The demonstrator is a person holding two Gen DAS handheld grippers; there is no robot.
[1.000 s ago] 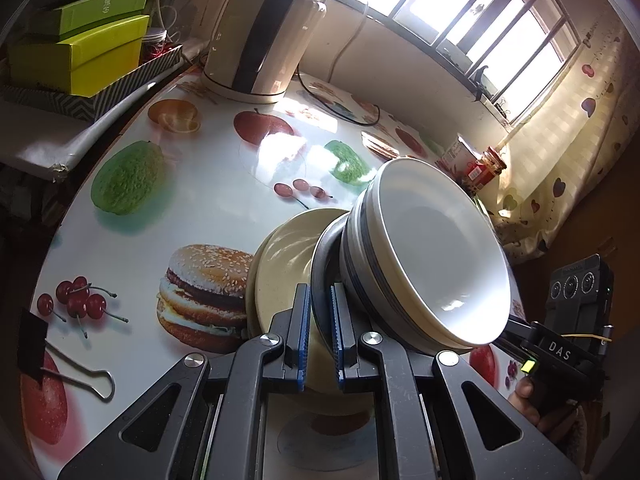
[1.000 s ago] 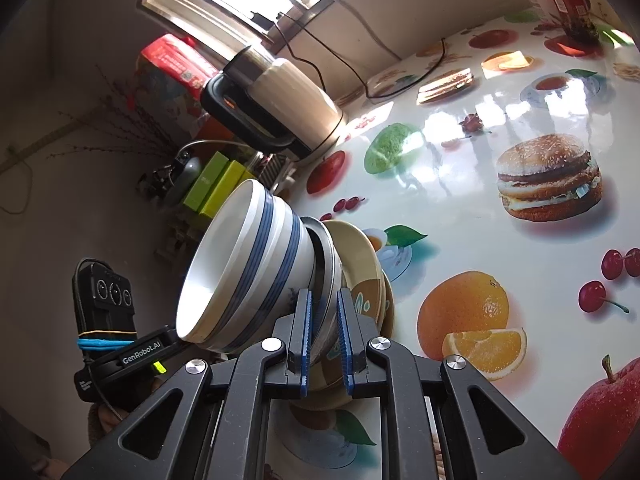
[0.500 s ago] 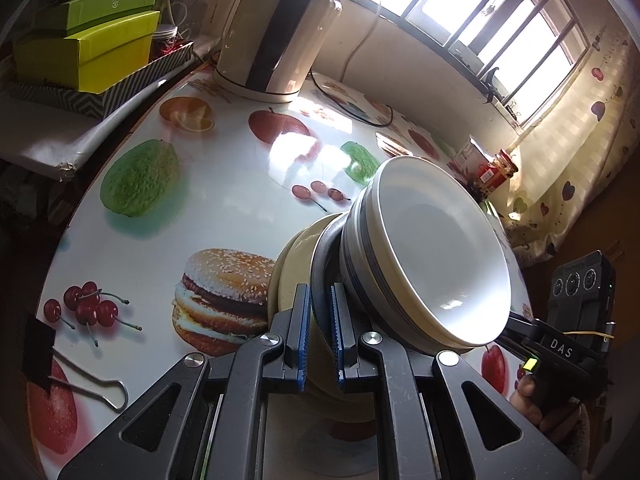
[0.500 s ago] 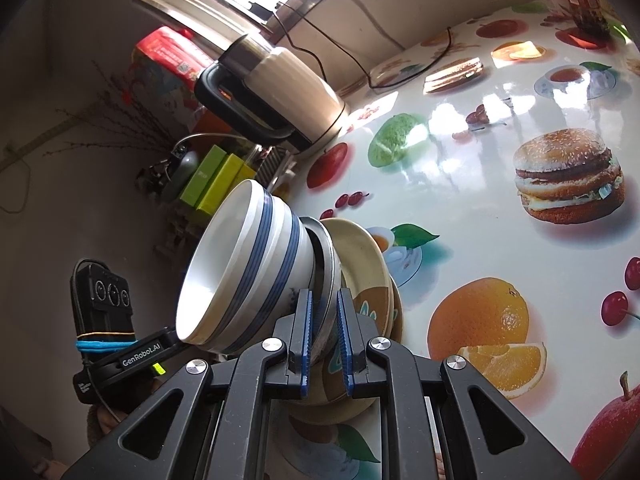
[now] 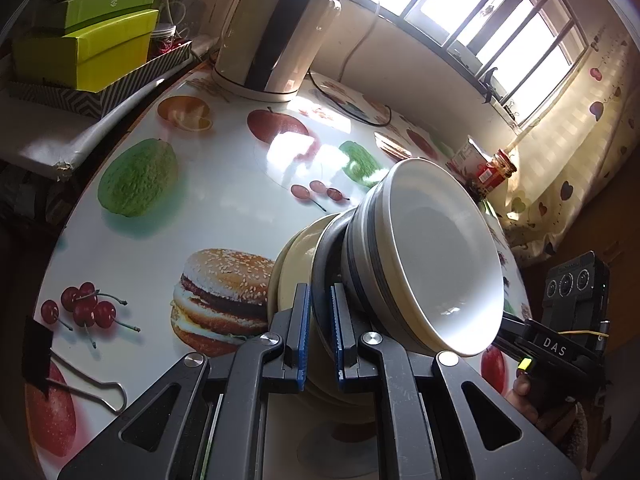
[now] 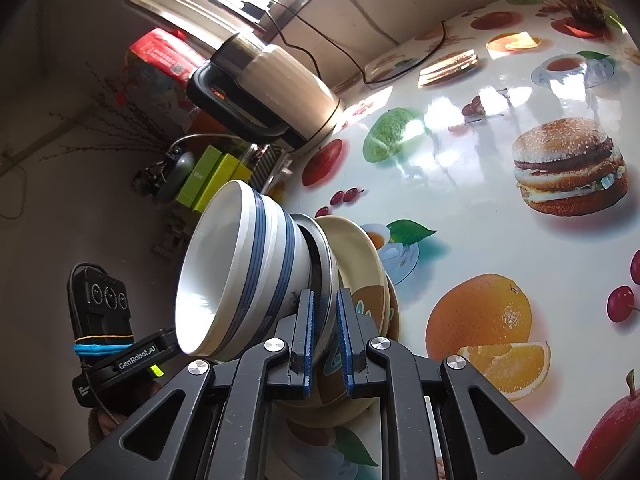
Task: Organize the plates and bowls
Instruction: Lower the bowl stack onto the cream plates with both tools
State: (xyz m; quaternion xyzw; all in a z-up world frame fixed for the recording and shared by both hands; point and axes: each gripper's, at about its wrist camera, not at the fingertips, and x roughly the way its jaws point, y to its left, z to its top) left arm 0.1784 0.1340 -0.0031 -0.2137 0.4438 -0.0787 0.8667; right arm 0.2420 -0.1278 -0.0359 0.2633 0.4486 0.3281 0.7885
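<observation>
Both the left tool and right tool were clamped on the grey plate carrying stacked bowls above yellow plates.

A lived-in home kitchen or dining corner, this. The bench wears a glossy cloth printed with burgers, cherries and oranges. At the back stands a cream electric kettle, its cord trailing along the wall below a barred window. A heart-patterned curtain hangs at one side, with a red-labelled jar just before it. Green boxes are stacked beside the kettle, and a binder clip lies on the cloth.
</observation>
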